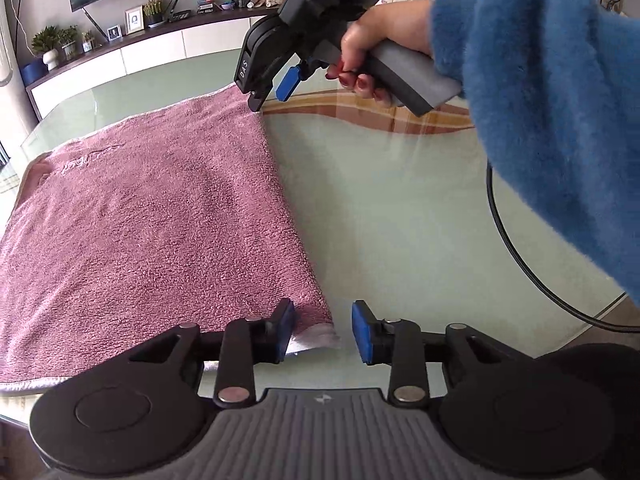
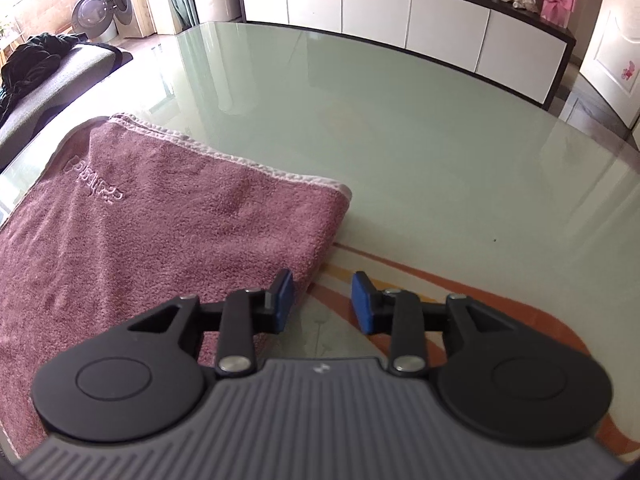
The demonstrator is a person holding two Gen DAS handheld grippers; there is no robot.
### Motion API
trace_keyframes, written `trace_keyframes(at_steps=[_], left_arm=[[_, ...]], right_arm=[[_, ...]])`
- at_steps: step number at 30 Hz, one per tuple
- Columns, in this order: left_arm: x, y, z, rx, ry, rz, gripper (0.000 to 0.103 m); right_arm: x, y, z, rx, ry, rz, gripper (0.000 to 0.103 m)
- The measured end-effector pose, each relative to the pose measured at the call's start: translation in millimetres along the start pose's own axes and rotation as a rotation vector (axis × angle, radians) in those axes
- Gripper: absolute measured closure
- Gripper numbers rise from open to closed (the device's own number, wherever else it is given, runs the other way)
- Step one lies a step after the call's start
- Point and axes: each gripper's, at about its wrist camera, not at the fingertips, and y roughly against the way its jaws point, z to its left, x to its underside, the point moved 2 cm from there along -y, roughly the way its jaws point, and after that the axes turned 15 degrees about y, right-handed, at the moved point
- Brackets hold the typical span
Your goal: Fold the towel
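A mauve towel [image 1: 160, 220] lies flat and folded on the glass table, with an embossed logo near its far left edge. In the left wrist view my left gripper [image 1: 323, 330] is open at the towel's near right corner. The pale hem of that corner lies in the gap beside the left pad, and neither pad presses on it. A hand in a fuzzy blue sleeve [image 1: 552, 112] holds my right gripper [image 1: 266, 96] at the towel's far right corner. In the right wrist view that gripper [image 2: 322, 300] is open over bare glass, its left pad just above the towel's [image 2: 160, 232] folded edge.
The pale green glass table [image 2: 400, 140] has an orange and brown wave pattern near my right gripper. A black cable [image 1: 516, 248] hangs at the right. A white sideboard [image 2: 400, 20] stands beyond the table, and a sofa [image 2: 48, 80] is at the left.
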Motion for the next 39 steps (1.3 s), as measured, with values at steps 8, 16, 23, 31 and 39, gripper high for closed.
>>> trace_keyframes(at_steps=[8, 16, 23, 31, 39], left_arm=[[-1.4, 2.2, 2.5, -0.001, 0.034, -0.003, 0.081], [0.7, 6.7, 4.5, 0.021, 0.060, 0.009, 0.085], [0.9, 5.3, 6.5, 0.034, 0.075, 0.017, 0.085], [3.8, 9.8, 3.7, 0.033, 0.102, 0.016, 0.088], [6.0, 16.1, 3.9, 0.042, 0.121, 0.014, 0.093]], right_arm=[[-13.9, -13.8, -14.7, 0.022, -0.052, -0.015, 0.069], [-19.3, -24.2, -26.4, 0.016, -0.120, -0.018, 0.059], [-23.6, -27.4, -28.1, -0.011, -0.150, -0.022, 0.057], [-26.5, -27.2, -16.8, -0.036, -0.107, -0.024, 0.076], [-25.2, -26.9, -15.5, -0.045, -0.128, -0.040, 0.090]])
